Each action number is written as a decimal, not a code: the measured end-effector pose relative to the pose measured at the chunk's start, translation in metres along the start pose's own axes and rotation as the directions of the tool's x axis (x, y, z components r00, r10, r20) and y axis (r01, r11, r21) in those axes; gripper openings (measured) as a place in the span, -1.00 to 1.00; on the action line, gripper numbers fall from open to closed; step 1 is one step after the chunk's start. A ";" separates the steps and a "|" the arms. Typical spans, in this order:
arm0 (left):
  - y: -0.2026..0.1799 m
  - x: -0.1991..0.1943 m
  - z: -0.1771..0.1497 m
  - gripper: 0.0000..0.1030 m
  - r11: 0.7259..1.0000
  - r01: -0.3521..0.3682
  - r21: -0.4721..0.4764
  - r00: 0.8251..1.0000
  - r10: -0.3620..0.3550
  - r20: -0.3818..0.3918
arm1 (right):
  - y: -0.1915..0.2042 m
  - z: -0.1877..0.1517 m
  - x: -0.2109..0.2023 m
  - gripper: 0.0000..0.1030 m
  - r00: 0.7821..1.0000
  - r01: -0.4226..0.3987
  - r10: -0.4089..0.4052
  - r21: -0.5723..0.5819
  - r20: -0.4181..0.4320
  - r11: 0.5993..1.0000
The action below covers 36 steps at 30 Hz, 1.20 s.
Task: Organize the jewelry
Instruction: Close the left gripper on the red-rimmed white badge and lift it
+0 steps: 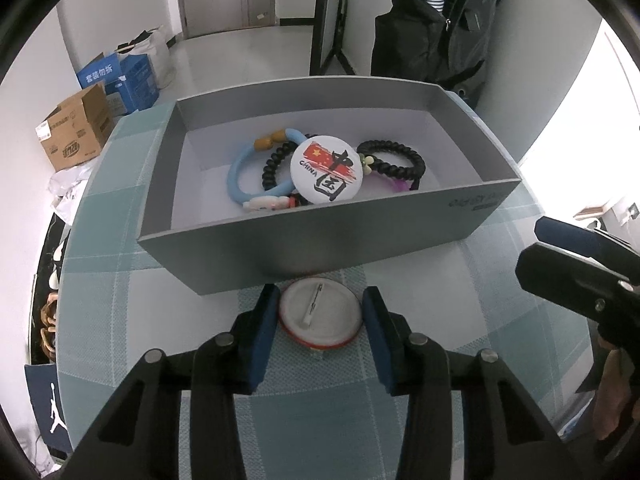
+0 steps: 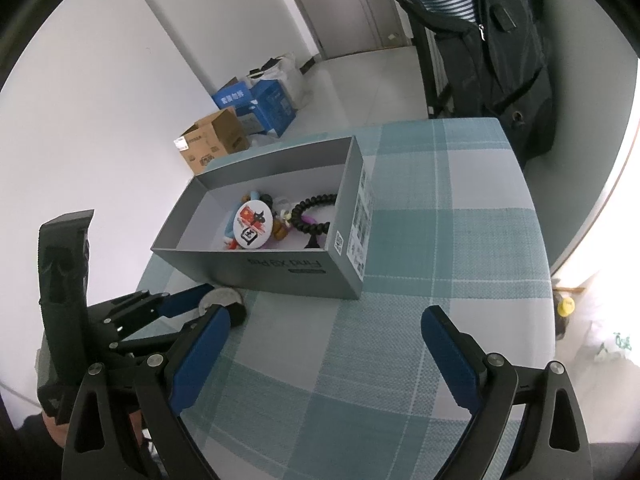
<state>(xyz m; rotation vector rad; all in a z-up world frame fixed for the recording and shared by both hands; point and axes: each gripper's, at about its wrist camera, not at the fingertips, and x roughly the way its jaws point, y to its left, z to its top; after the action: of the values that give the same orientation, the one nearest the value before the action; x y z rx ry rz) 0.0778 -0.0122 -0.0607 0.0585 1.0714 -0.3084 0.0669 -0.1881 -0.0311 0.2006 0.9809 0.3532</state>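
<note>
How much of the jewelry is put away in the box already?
Most of it. The grey box already holds a blue bracelet, two black bead bracelets and a China badge. The left gripper is closed on one more badge, face down on the tablecloth. It still needs lifting in. The right gripper is open, empty.

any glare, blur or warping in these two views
Left wrist view: sharp centre, fisheye bends the grey box walls, window light blows out the right edge. Right wrist view: the checked tablecloth bulges, dark vignette corners, bright washout at right; no motion blur in either.
</note>
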 end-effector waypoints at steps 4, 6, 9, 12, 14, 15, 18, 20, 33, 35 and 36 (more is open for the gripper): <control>0.005 -0.001 0.001 -0.29 0.999 0.023 -0.028 1.000 -0.023 0.001 | 0.001 0.000 0.001 0.88 1.000 0.006 -0.006 -0.004 0.000 1.000; 0.007 -0.002 0.001 -0.29 0.999 0.028 -0.037 1.000 -0.028 0.004 | 0.001 -0.001 0.001 0.88 1.000 0.010 -0.010 -0.005 -0.001 1.000; 0.008 -0.006 0.000 -0.29 0.997 0.050 -0.054 0.999 -0.049 0.013 | 0.000 -0.001 0.002 0.88 1.000 0.013 -0.013 -0.003 -0.004 1.000; 0.009 -0.011 0.001 -0.29 0.995 0.071 -0.067 0.997 -0.069 0.024 | -0.001 -0.001 0.003 0.88 1.000 0.016 -0.016 0.000 -0.005 1.000; 0.010 -0.015 0.002 -0.29 0.992 0.096 -0.078 0.995 -0.093 0.039 | -0.002 -0.001 0.004 0.88 1.000 0.016 -0.016 0.003 -0.007 1.000; 0.011 -0.018 0.002 -0.29 0.991 0.103 -0.082 0.994 -0.099 0.047 | -0.002 -0.001 0.003 0.88 1.000 0.016 -0.016 0.005 -0.005 1.000; 0.015 -0.027 0.002 -0.29 0.983 0.146 -0.114 0.988 -0.139 0.071 | -0.002 -0.001 0.003 0.88 1.000 0.016 -0.016 0.007 -0.002 1.000; 0.021 -0.031 0.001 -0.29 0.970 0.185 -0.155 0.982 -0.175 0.077 | -0.002 -0.002 0.004 0.88 1.000 0.001 -0.001 0.007 -0.003 1.000; 0.071 -0.055 -0.001 -0.29 0.912 0.250 -0.325 0.960 -0.191 0.205 | 0.034 -0.009 0.018 0.87 0.997 -0.063 0.060 -0.080 -0.039 0.995; 0.074 -0.054 -0.002 -0.29 0.910 0.249 -0.332 0.960 -0.187 0.209 | 0.044 -0.011 0.022 0.87 0.996 -0.073 0.068 -0.107 -0.049 0.992; 0.076 -0.055 -0.003 -0.29 0.911 0.244 -0.331 0.961 -0.181 0.209 | 0.050 -0.012 0.025 0.87 0.996 -0.077 0.070 -0.123 -0.056 0.989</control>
<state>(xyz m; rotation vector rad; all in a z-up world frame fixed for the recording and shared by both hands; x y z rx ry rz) 0.0720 0.0726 -0.0219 -0.4068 0.9451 -0.3061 0.0597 -0.1322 -0.0406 0.1140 1.0005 0.4882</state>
